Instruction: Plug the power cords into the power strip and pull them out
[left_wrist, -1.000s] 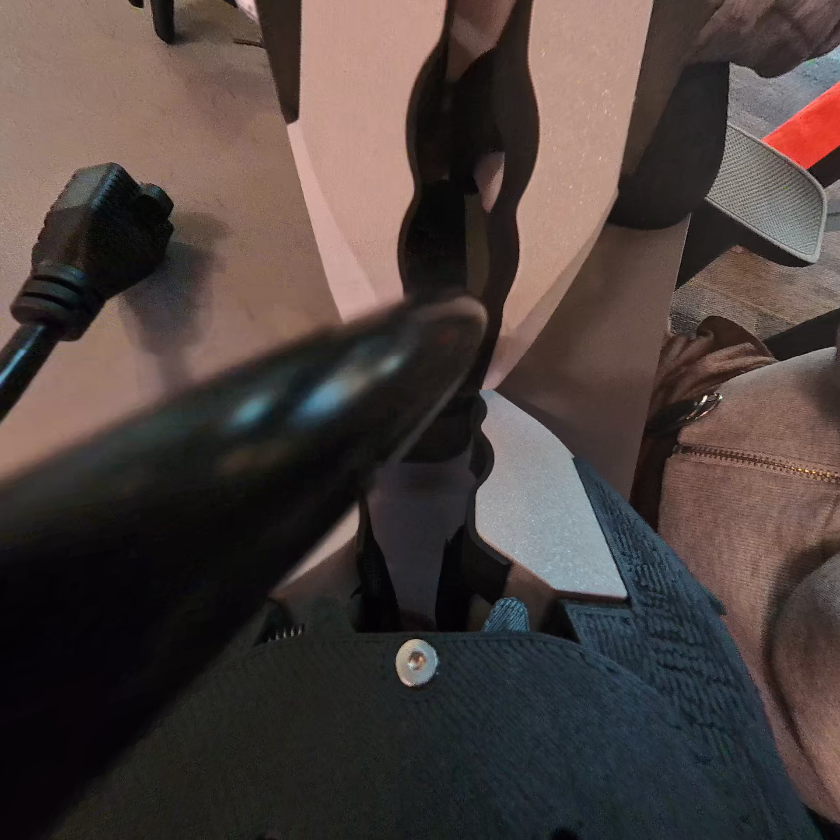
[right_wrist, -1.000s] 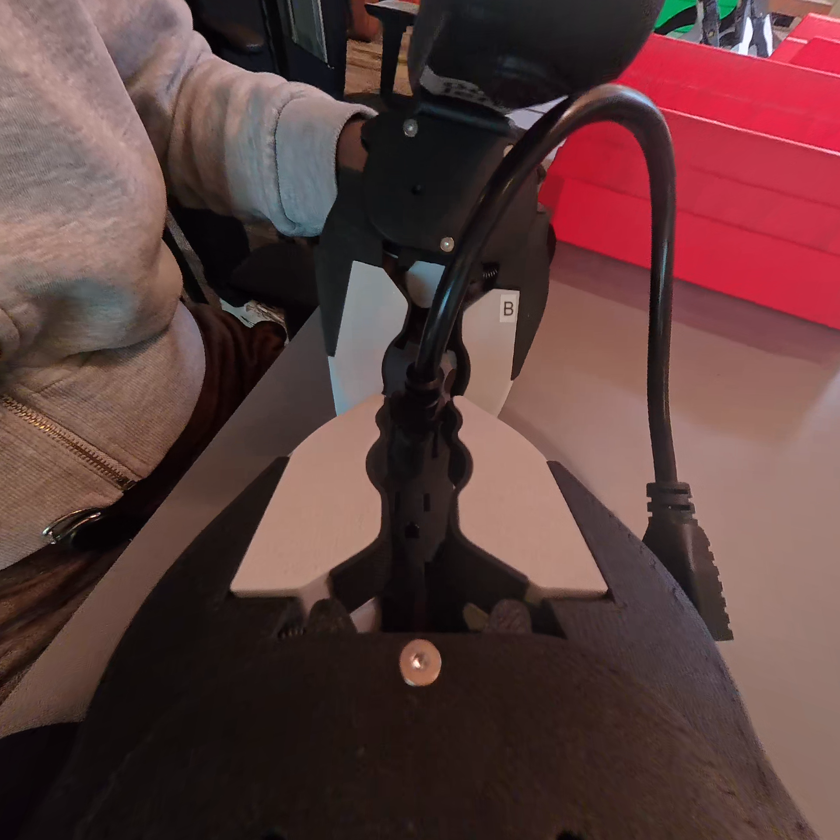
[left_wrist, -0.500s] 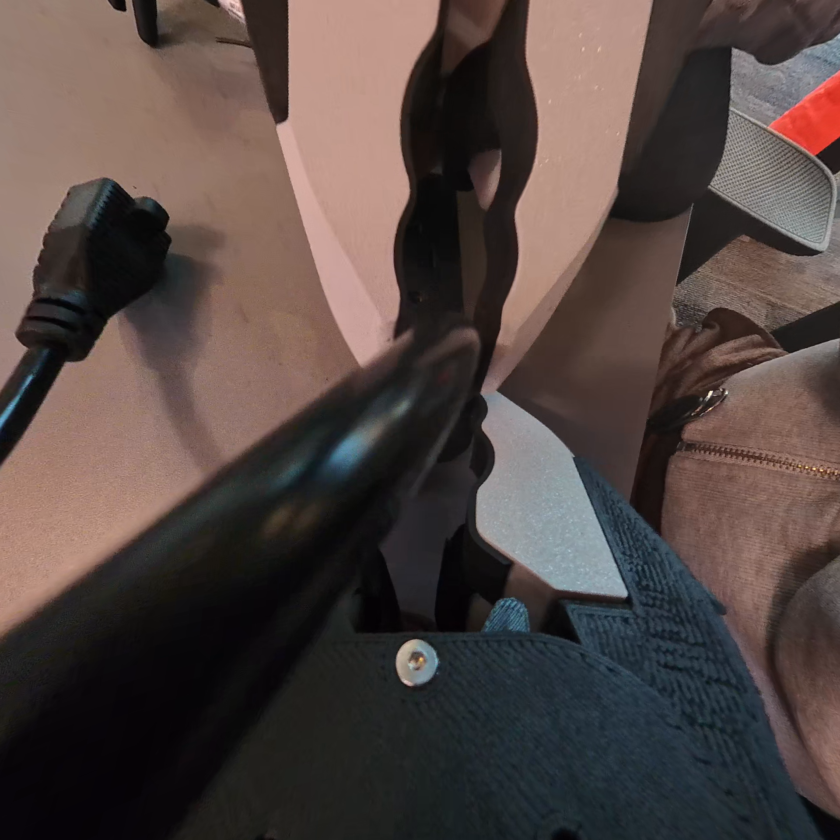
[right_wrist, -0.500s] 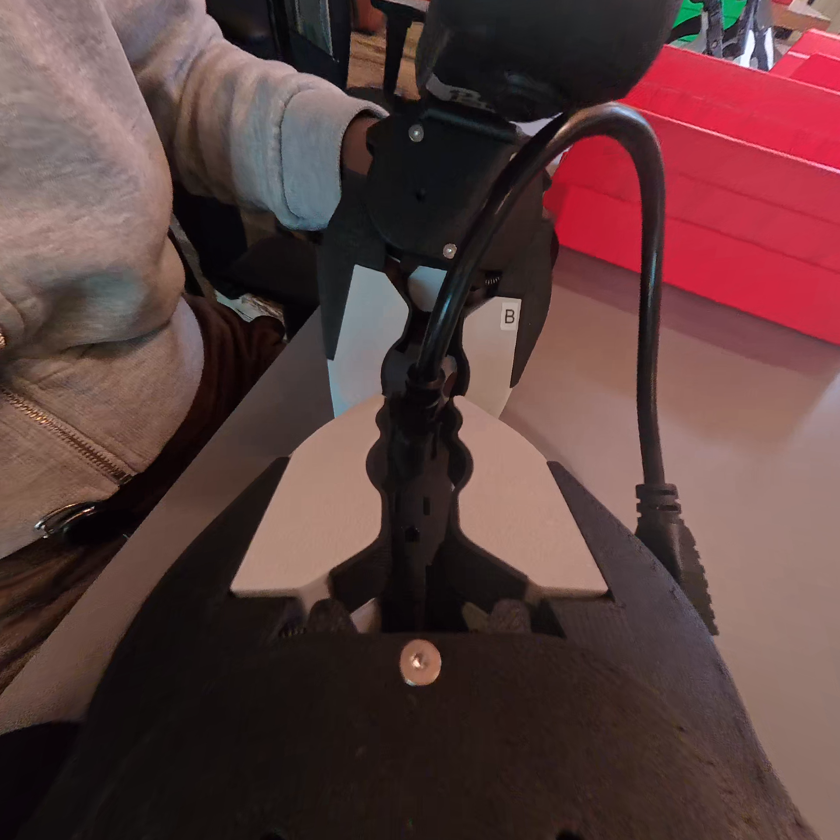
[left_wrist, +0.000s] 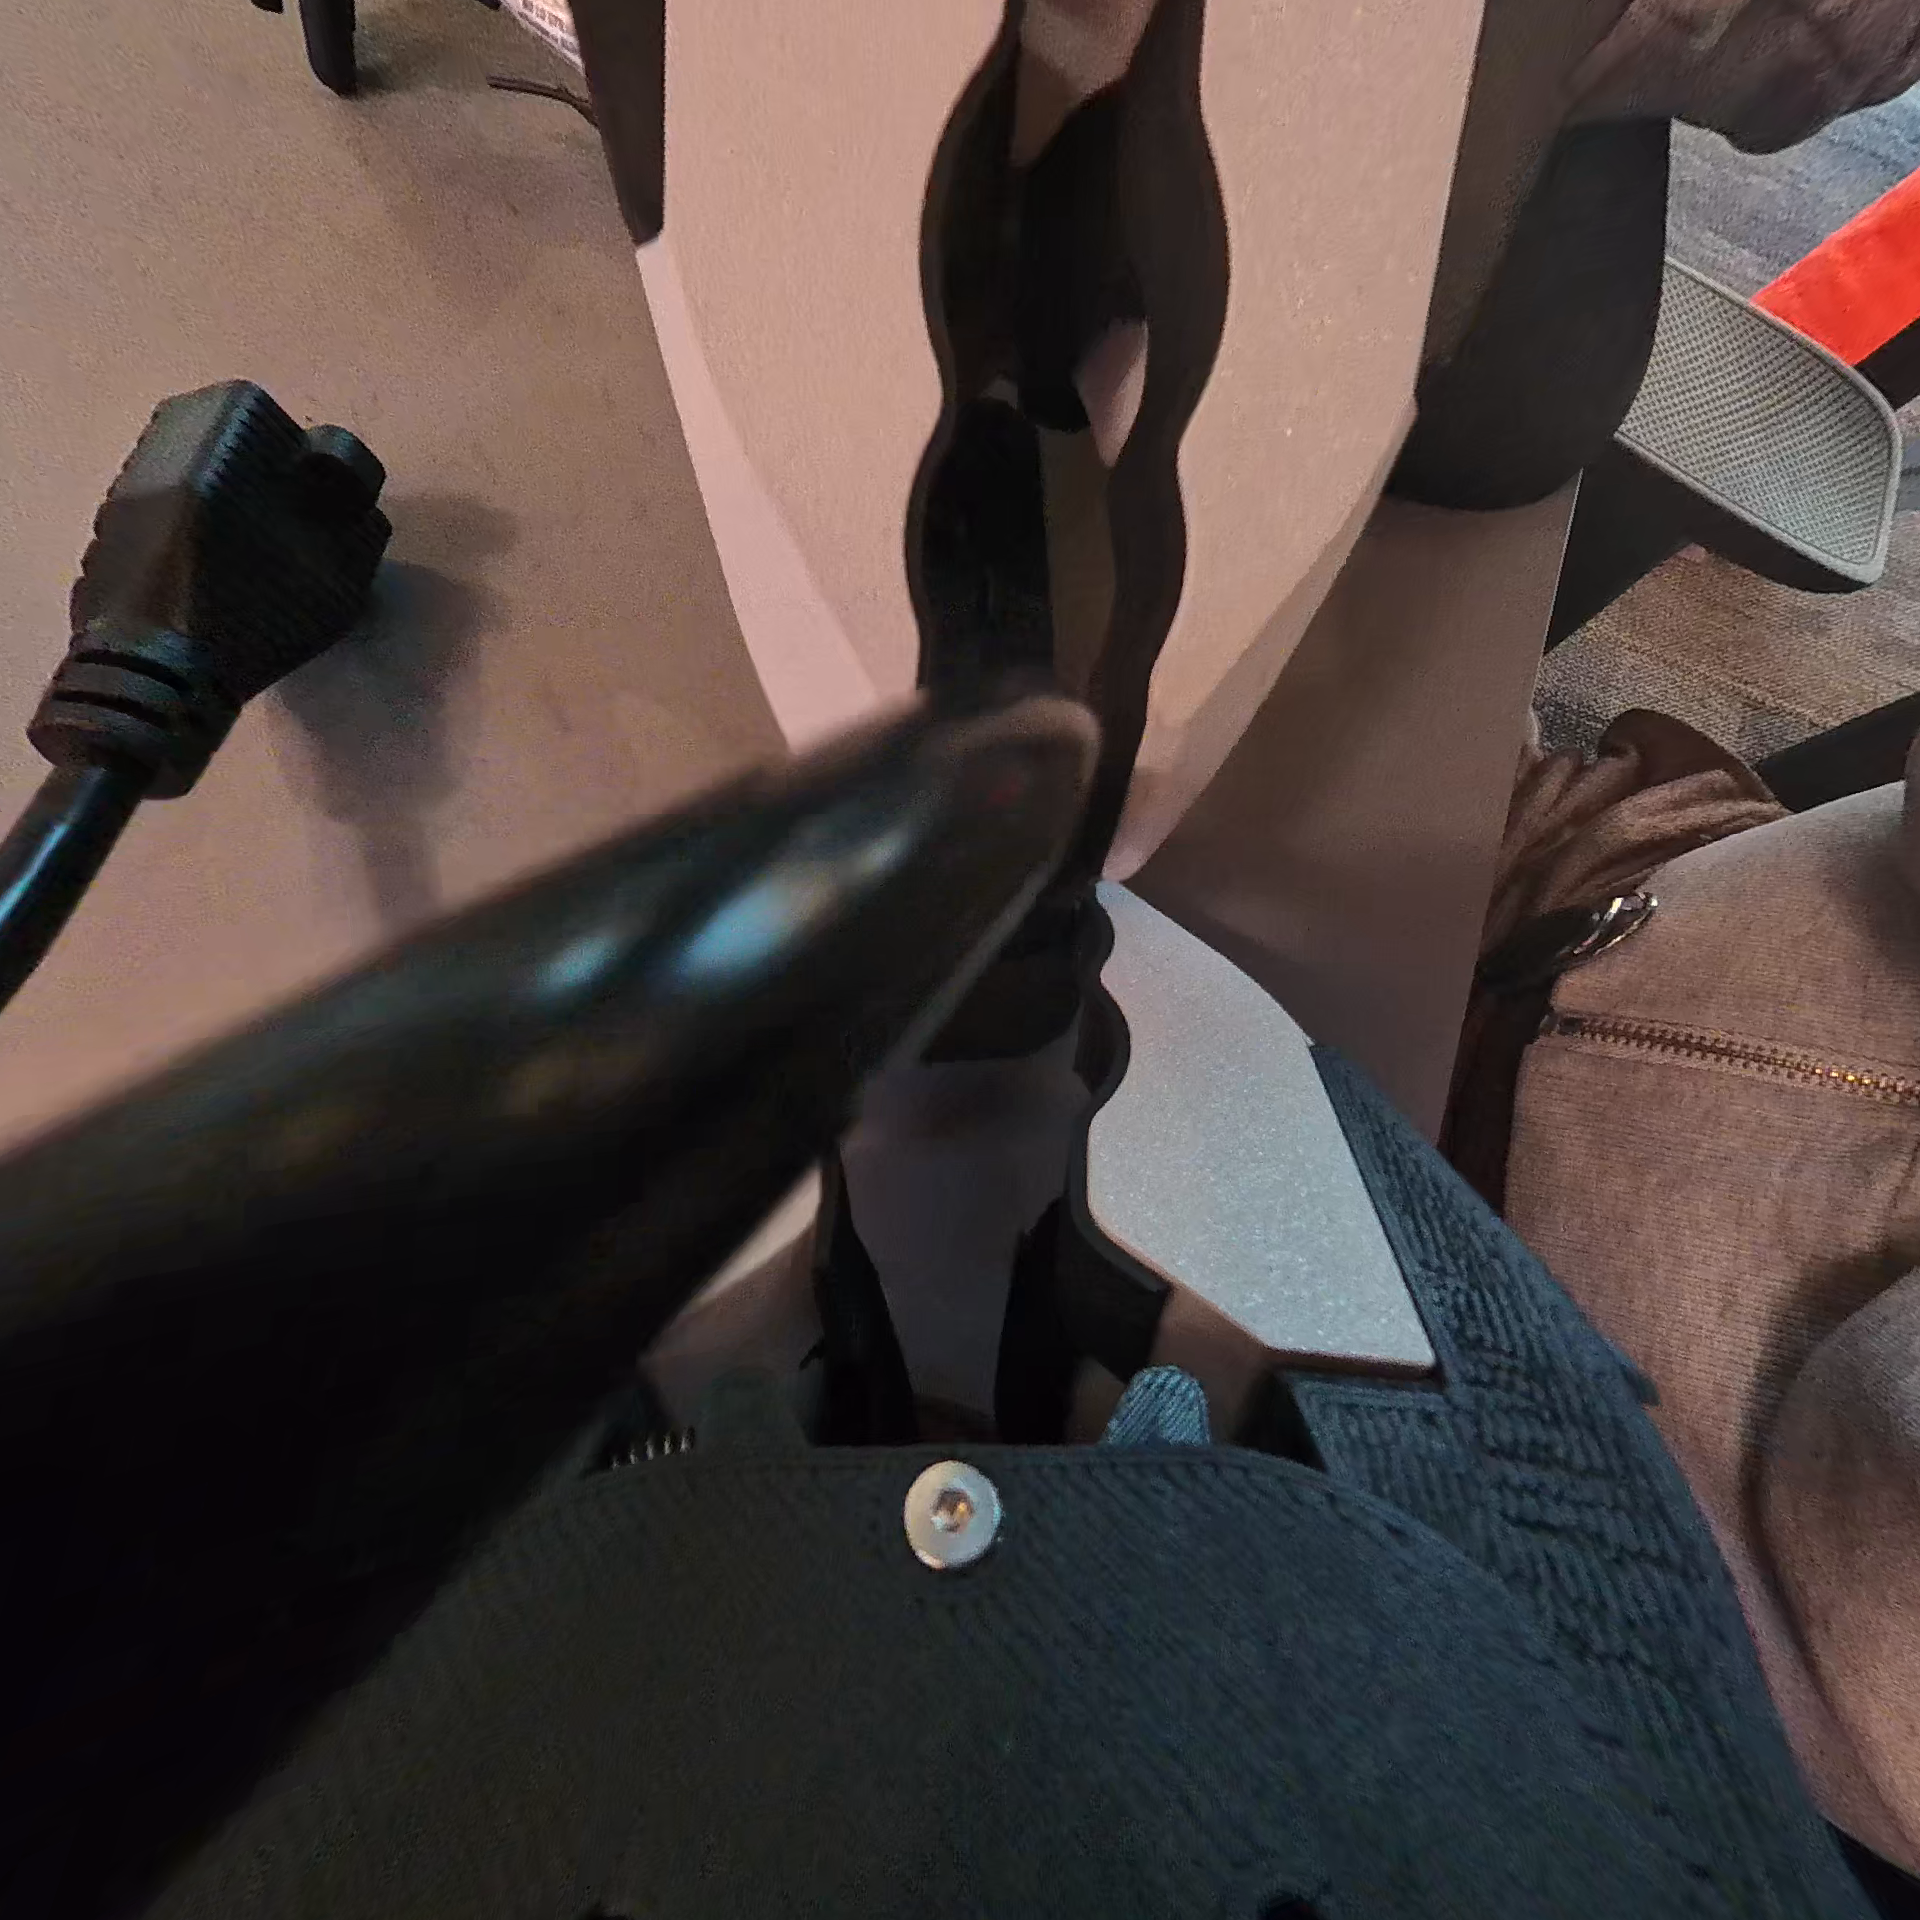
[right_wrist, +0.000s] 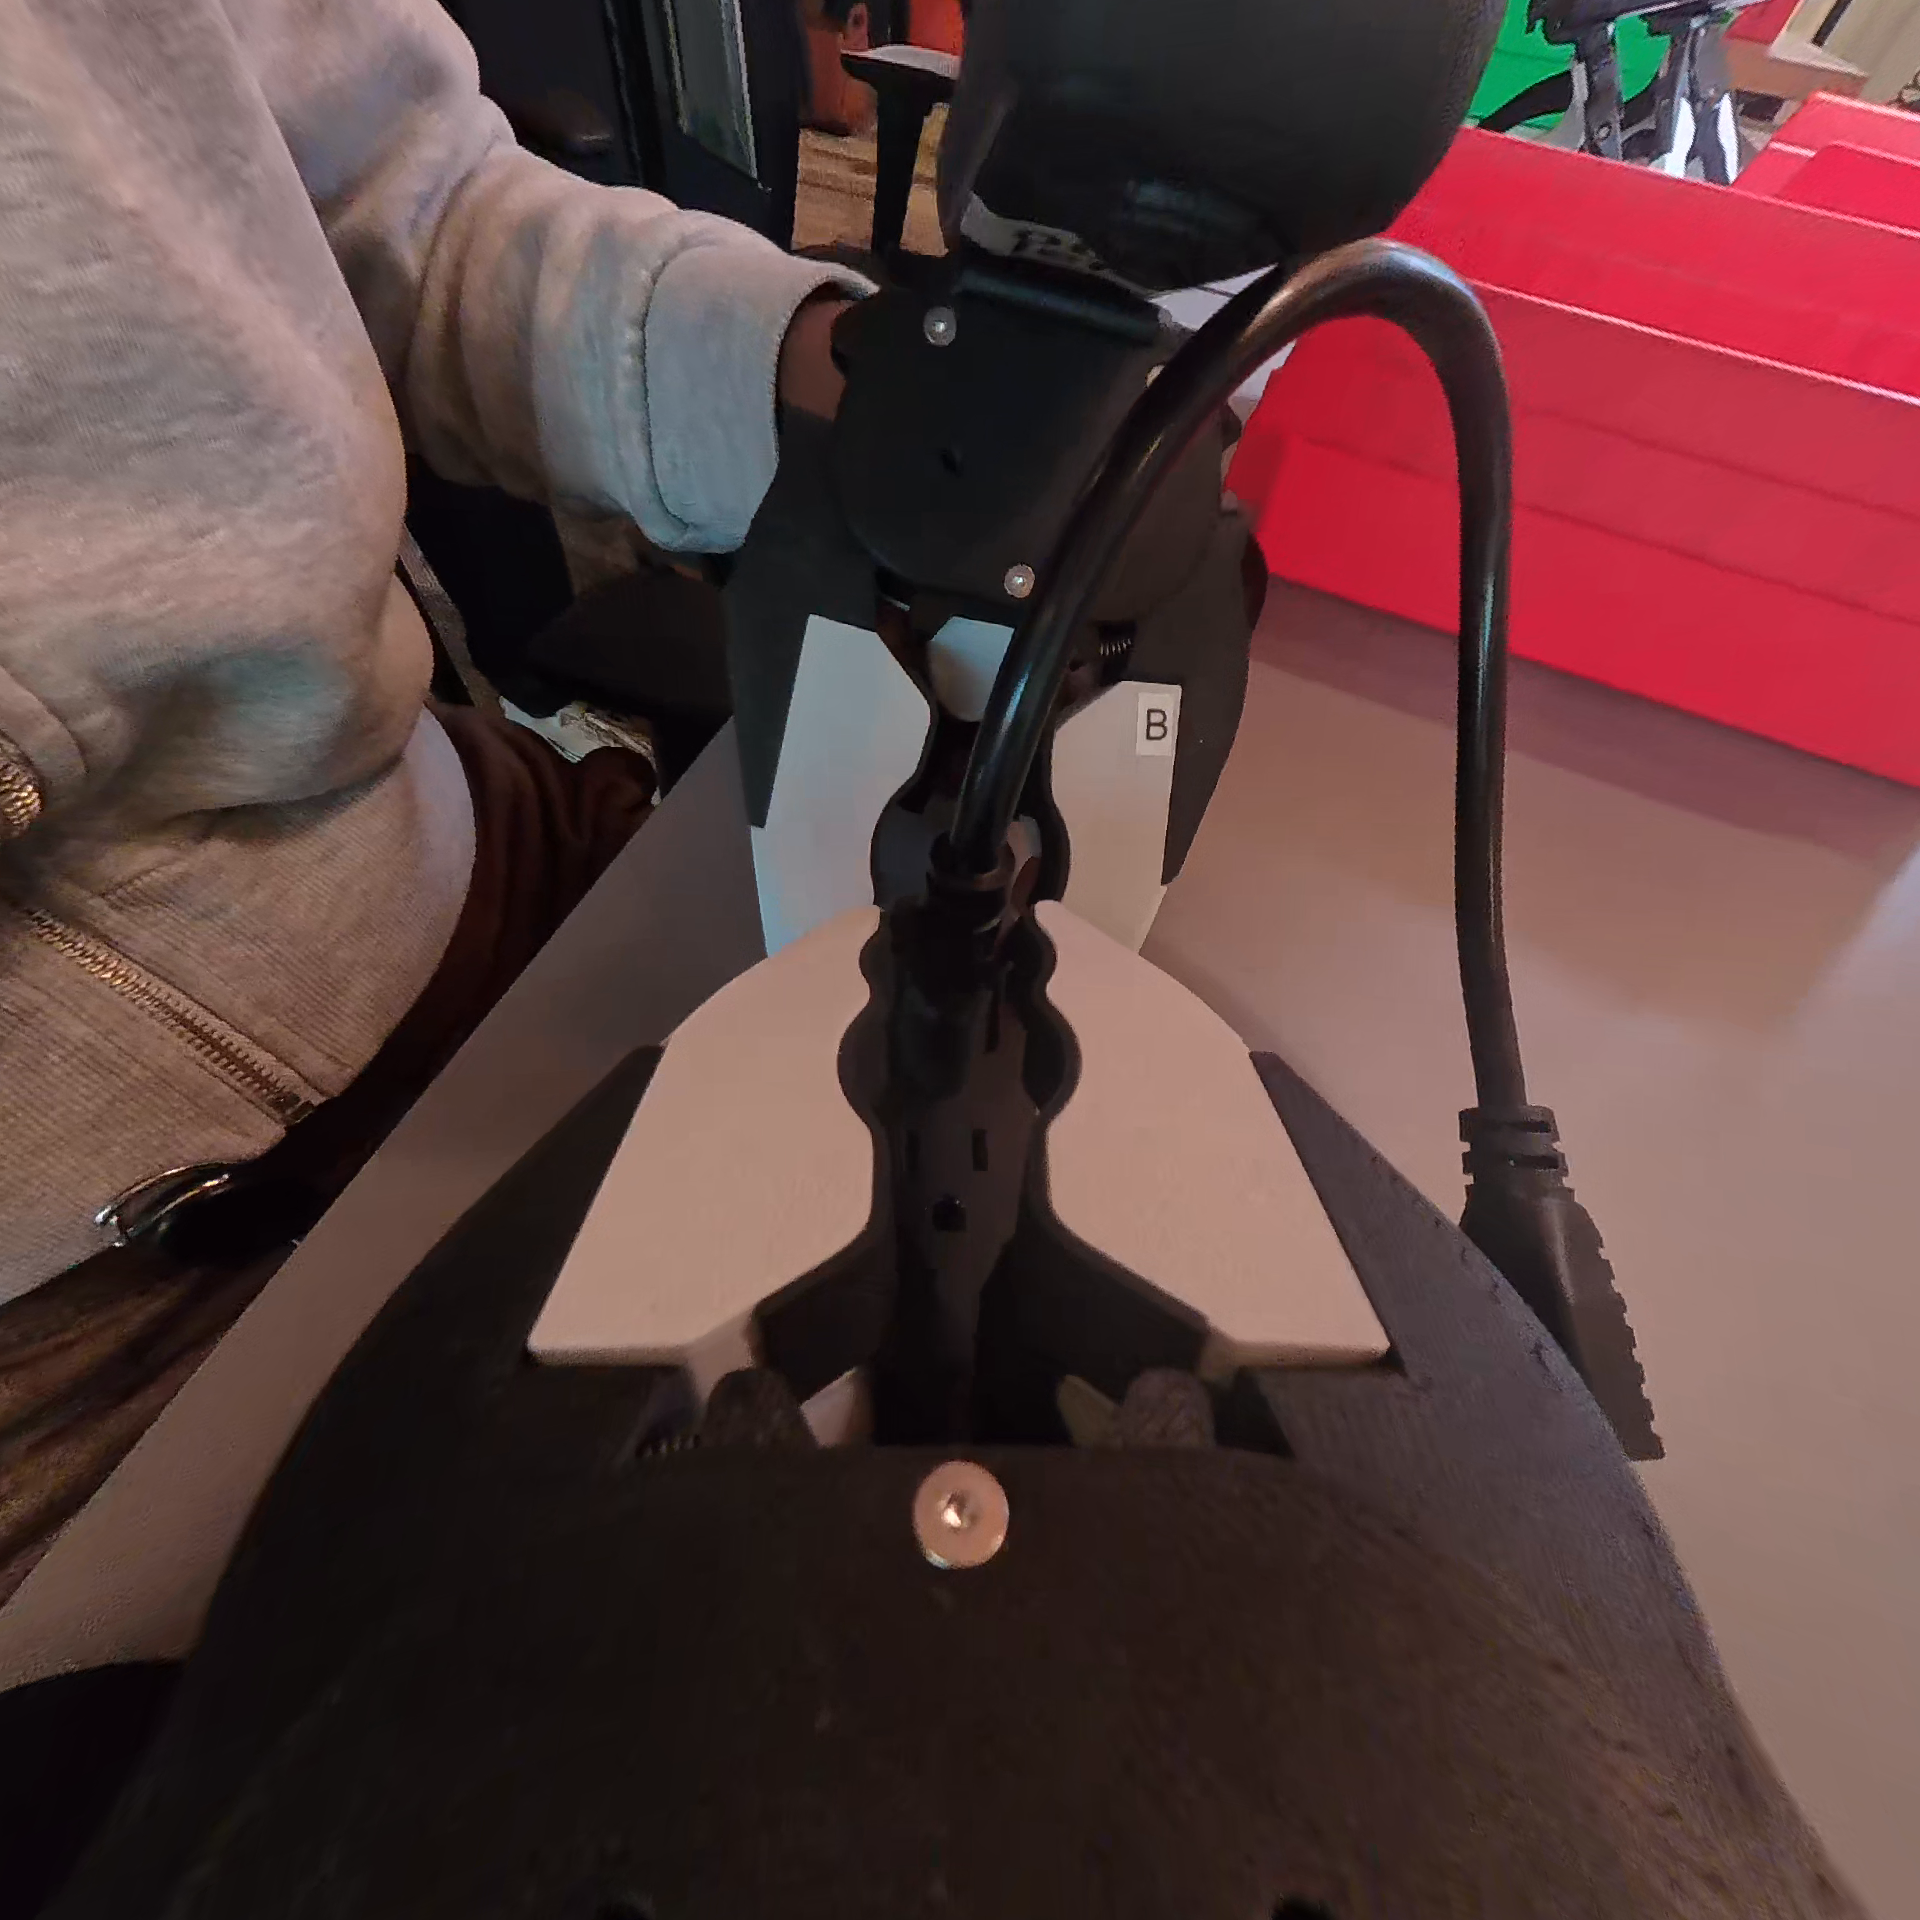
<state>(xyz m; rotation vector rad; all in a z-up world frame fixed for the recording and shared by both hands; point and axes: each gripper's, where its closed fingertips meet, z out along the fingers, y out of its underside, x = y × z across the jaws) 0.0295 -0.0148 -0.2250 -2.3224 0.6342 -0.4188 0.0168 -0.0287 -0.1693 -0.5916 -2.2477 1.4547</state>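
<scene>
In the right wrist view my right gripper (right_wrist: 956, 925) is shut on a slim black power strip (right_wrist: 961, 1174) whose socket slots face up. My left gripper (right_wrist: 966, 883) faces it tip to tip and is shut on the black plug (right_wrist: 961, 868) at the strip's far end. I cannot tell how deep the plug sits. Its black cord (right_wrist: 1455, 436) arcs up and right, down to a loose plug (right_wrist: 1558, 1268) lying on the table. In the left wrist view my left gripper (left_wrist: 1039, 935) is half hidden by the blurred cord (left_wrist: 520, 1091). The right gripper (left_wrist: 1029, 727) and the loose plug (left_wrist: 218, 540) also show there.
The grey table (right_wrist: 1714, 1039) has its near edge beside a person in a grey zip top (right_wrist: 208, 520). Red bins (right_wrist: 1662, 468) stand at the table's far right. A grey chair part (left_wrist: 1766, 436) is past the table edge. Across from one pair of fingers to the other is roughly 5 cm.
The two grippers have drawn slightly closer together. The cord loop and the loose plug on the table have shifted a little toward them. Both grips are unchanged.
</scene>
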